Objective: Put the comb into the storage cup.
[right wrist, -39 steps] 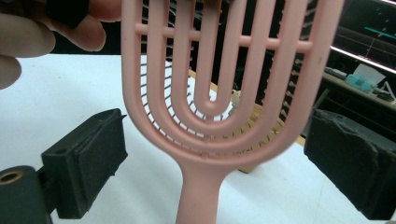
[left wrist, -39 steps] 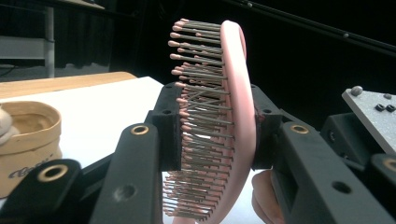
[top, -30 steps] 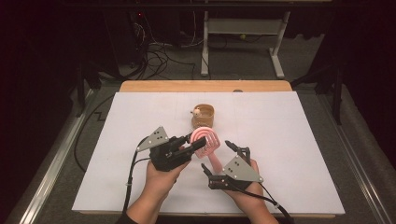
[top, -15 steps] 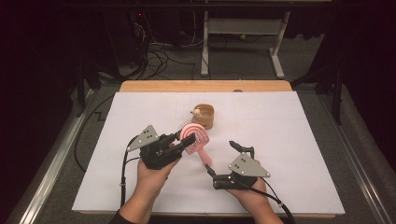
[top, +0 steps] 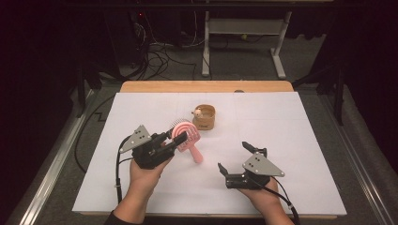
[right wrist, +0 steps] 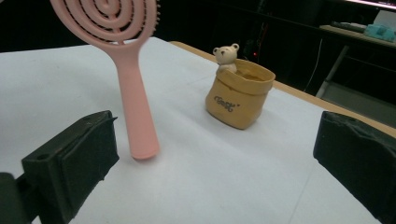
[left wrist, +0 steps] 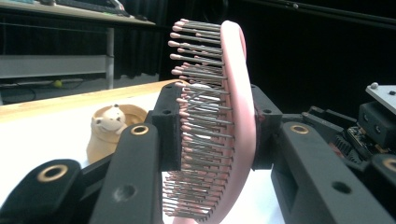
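The left gripper (top: 165,139) is clamped on the round head of a pink hairbrush (top: 187,138), one jaw pressing on the bristle side and the other on the smooth back, as the left gripper view shows (left wrist: 210,135). Gripping the head leaves the handle free; it slants down toward the white table cover (top: 300,140) and its tip seems to rest on or just above the surface. That looks like a hold meant to steer the handle end into something, most likely the small tan pot (top: 204,117) that stands just behind the brush, on the far side of it from the person

The right gripper (top: 234,157) sits to the right of the brush, well apart from it, jaws spread wide and grasping nothing; in its own view the brush handle (right wrist: 137,116) and the pot (right wrist: 239,95) stand between its two pads. It appears to wait in case the brush needs steadying

The pot is shaped like a rolled-down paper bag with a little bear figure (right wrist: 226,55) peeking over its rim. Its front carries one short word in dark letters, perhaps "Bear", too small to be sure
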`<state>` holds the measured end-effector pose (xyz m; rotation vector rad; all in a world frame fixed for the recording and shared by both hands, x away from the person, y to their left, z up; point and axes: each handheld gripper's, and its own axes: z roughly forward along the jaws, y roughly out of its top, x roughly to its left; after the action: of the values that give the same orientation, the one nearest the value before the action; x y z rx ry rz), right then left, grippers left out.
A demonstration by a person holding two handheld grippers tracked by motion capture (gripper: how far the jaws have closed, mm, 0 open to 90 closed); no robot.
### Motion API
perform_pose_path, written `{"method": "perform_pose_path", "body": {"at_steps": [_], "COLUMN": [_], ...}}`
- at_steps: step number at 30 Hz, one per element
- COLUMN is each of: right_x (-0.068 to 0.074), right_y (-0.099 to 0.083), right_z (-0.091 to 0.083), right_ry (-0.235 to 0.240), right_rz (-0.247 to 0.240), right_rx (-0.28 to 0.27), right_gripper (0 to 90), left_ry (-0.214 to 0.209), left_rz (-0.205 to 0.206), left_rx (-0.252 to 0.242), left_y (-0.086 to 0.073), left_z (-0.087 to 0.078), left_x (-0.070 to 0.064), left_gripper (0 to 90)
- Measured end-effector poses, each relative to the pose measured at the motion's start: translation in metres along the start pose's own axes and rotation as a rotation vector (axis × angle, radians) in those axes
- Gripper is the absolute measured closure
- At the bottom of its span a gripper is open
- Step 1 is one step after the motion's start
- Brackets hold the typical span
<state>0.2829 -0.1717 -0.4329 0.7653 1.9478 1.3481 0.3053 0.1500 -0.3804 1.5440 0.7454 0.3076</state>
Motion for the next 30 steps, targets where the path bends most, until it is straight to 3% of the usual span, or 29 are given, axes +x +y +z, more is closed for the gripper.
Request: {"method": "perform_pose_path", "body": {"at_steps": [12,30], "right_x": [-0.022,-0.056], "right_y": [-0.011,-0.034], "right_z": [-0.018,-0.047], "right_ry": [-0.056,-0.138], "right_rz": [0.014,0.097], "right_rx": [0.022,0.029], "right_gripper": [0.0,0.0], "left_ry": [0.042,0.108], "left_rz": [0.040,0.053], "left_rx": [-0.001,-0.010], "left_y": [0.003,0.003], "left_z": [-0.008,-0.021], "left_x": [0.006,0.015], "left_gripper": [63.2,63.1]}}
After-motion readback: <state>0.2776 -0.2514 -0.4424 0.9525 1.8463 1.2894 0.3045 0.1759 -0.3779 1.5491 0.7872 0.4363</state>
